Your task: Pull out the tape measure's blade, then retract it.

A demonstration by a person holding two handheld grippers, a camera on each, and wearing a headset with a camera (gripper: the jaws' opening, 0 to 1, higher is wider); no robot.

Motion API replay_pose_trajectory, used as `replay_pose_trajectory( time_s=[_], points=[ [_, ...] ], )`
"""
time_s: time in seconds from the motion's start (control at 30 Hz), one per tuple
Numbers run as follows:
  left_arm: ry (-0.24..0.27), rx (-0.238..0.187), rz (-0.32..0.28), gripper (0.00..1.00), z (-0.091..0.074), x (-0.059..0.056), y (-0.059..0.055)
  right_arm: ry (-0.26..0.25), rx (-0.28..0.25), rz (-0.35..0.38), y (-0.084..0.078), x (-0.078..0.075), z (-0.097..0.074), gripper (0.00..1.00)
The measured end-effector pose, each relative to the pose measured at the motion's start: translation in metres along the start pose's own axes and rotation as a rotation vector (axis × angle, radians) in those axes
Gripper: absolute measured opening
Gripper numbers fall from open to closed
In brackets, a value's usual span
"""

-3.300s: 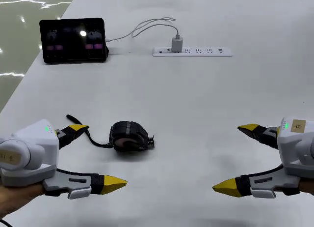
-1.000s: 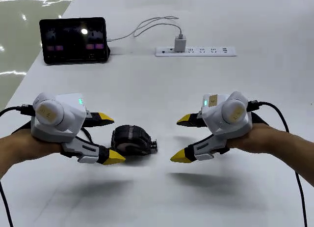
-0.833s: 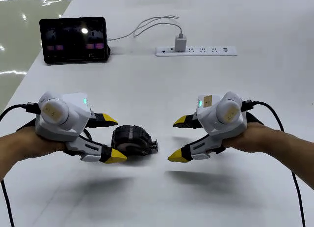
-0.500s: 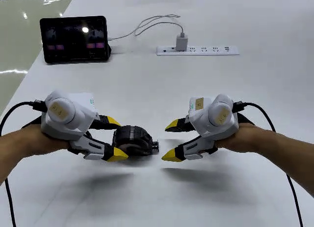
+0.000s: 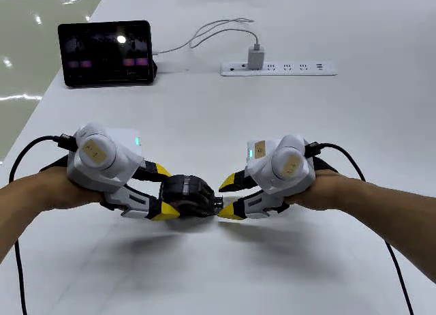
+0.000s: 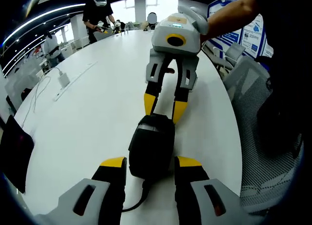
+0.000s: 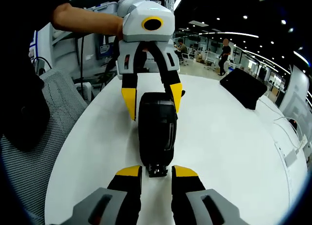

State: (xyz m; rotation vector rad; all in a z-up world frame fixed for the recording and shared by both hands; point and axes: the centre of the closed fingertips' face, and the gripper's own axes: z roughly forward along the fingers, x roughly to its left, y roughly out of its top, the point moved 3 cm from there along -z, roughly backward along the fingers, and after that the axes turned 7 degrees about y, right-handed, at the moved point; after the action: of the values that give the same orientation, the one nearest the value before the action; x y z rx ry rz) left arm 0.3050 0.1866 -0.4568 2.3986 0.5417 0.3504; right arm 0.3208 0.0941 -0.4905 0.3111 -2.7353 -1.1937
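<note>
A black tape measure [image 5: 188, 196] lies on the white table [image 5: 286, 124], between my two grippers. My left gripper [image 5: 165, 191] has its yellow-tipped jaws pressed on both sides of the case [image 6: 152, 144], shut on it. From the opposite side my right gripper [image 5: 225, 196] reaches the front of the case. Its jaws stand narrowed on either side of the blade's end hook [image 7: 157, 170], with a slim gap left on each side. In the left gripper view the right gripper [image 6: 165, 107] faces me across the case. In the right gripper view the left gripper [image 7: 152, 103] straddles the tape measure [image 7: 156, 127].
A dark tablet [image 5: 105, 52] stands at the back left near the table's left edge. A white power strip [image 5: 279, 68] with a plugged charger [image 5: 257, 56] and its cable lies at the back. A mesh chair [image 6: 253, 88] stands beside the table.
Both grippers have moved inward to the tape measure. The left jaws have come in onto the case; the right jaws have narrowed around the end hook.
</note>
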Motion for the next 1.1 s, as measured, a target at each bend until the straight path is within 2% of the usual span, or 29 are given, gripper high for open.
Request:
replay_pose_trajectory(
  time_s=[0.33, 0.67, 1.1],
  points=[
    [-0.02, 0.018, 0.013, 0.27, 0.0039, 0.0024, -0.0019, 0.006, 0.023, -0.013, -0.0043, -0.0012, 0.0078, 0.14],
    [-0.04, 0.008, 0.046, 0.26, 0.0022, -0.0002, -0.0006, 0.018, 0.017, -0.008, -0.0065, -0.0026, 0.0088, 0.12],
    [-0.047, -0.002, 0.027, 0.25, 0.0025, -0.0001, -0.001, 0.037, 0.014, -0.026, -0.0074, -0.0025, 0.0084, 0.1]
  ],
)
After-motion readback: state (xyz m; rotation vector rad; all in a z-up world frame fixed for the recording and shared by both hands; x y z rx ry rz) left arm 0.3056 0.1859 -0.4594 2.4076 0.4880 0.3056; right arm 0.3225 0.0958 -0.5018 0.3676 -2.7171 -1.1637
